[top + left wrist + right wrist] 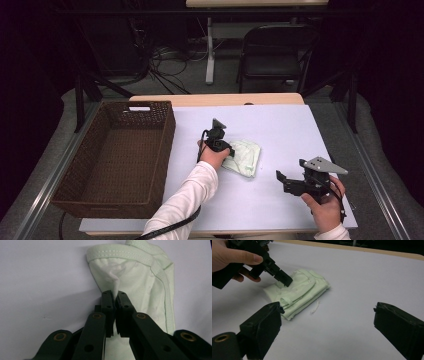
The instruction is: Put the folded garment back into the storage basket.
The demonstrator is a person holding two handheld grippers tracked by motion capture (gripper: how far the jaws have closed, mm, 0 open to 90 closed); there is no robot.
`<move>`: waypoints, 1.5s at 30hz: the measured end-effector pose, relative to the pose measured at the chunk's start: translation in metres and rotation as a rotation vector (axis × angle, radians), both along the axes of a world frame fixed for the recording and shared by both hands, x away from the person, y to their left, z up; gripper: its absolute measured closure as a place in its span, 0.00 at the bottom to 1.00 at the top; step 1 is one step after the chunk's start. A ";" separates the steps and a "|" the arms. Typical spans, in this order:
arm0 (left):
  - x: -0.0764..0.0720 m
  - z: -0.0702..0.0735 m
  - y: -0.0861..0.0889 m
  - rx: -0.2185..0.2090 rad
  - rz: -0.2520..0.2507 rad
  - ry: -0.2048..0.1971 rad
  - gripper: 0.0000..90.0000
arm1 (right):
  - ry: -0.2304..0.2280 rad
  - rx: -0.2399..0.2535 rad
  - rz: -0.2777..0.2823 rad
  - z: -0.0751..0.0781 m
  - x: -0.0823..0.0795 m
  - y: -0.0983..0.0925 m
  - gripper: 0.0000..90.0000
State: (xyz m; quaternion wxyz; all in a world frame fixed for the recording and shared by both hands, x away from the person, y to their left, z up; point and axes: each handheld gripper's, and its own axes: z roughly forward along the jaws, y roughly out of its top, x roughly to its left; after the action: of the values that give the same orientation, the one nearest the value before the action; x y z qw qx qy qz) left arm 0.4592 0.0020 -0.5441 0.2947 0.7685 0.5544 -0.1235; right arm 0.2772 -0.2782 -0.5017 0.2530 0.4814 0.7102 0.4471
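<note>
A folded pale green garment [246, 158] [142, 277] [305, 288] lies flat near the middle of the white table. My left gripper [230, 150] [114, 293] [285, 281] reaches onto its left edge from the basket side. Its jaws are shut on a small white peak of cloth [115, 282] pulled up from the garment. My right gripper [281, 181] [327, 308] is held near the table's front right, apart from the garment. It points toward the garment, its jaws wide open with nothing between them.
A large brown wicker basket [168, 142] stands at the left edge of the table [285, 125], with nothing showing inside it. A short white thread [315, 307] lies on the table beside the garment. A dark folding chair [275, 50] stands beyond the far edge.
</note>
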 end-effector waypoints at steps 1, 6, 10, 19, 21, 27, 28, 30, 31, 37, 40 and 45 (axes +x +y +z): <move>0.000 0.000 0.000 0.002 -0.001 -0.001 0.96 | 0.001 0.002 -0.001 0.000 0.000 0.000 0.08; -0.002 0.003 -0.002 -0.007 0.015 -0.011 0.97 | 0.000 0.000 0.000 0.000 0.000 0.000 0.08; -0.002 0.007 -0.001 -0.016 0.002 -0.024 0.97 | -0.002 -0.002 0.000 0.000 0.000 0.000 0.08; -0.006 0.025 -0.003 -0.038 -0.018 -0.061 0.98 | -0.008 0.003 -0.003 0.000 0.000 -0.001 0.08; -0.009 0.034 -0.005 -0.041 -0.033 -0.083 0.98 | -0.008 0.004 -0.004 0.000 0.000 -0.001 0.08; -0.015 0.056 -0.013 -0.024 -0.072 -0.147 0.98 | -0.009 0.002 -0.004 0.000 0.000 -0.001 0.08; -0.015 0.056 -0.013 -0.024 -0.072 -0.147 0.98 | -0.009 0.002 -0.005 0.000 0.000 -0.001 0.08; -0.018 0.063 -0.015 -0.037 -0.088 -0.152 0.98 | -0.010 0.003 -0.006 0.000 0.000 -0.001 0.08; -0.019 0.065 -0.016 -0.038 -0.090 -0.155 0.98 | -0.008 0.004 -0.005 0.001 0.000 -0.001 0.08; -0.023 0.082 -0.016 -0.052 -0.100 -0.188 0.98 | -0.007 0.011 -0.007 0.001 0.000 -0.001 0.08; -0.025 0.091 -0.013 -0.050 -0.112 -0.208 0.98 | -0.010 0.004 -0.009 0.001 0.000 -0.002 0.08; -0.029 0.107 -0.008 -0.043 -0.113 -0.238 0.98 | -0.009 0.007 -0.008 0.001 0.000 -0.003 0.08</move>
State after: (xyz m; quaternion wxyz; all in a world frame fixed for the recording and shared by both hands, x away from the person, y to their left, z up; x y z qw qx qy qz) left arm 0.4306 -0.0063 -0.4372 0.3675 0.8012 0.4686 -0.0595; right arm 0.2772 -0.2807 -0.5007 0.2561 0.4832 0.7056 0.4506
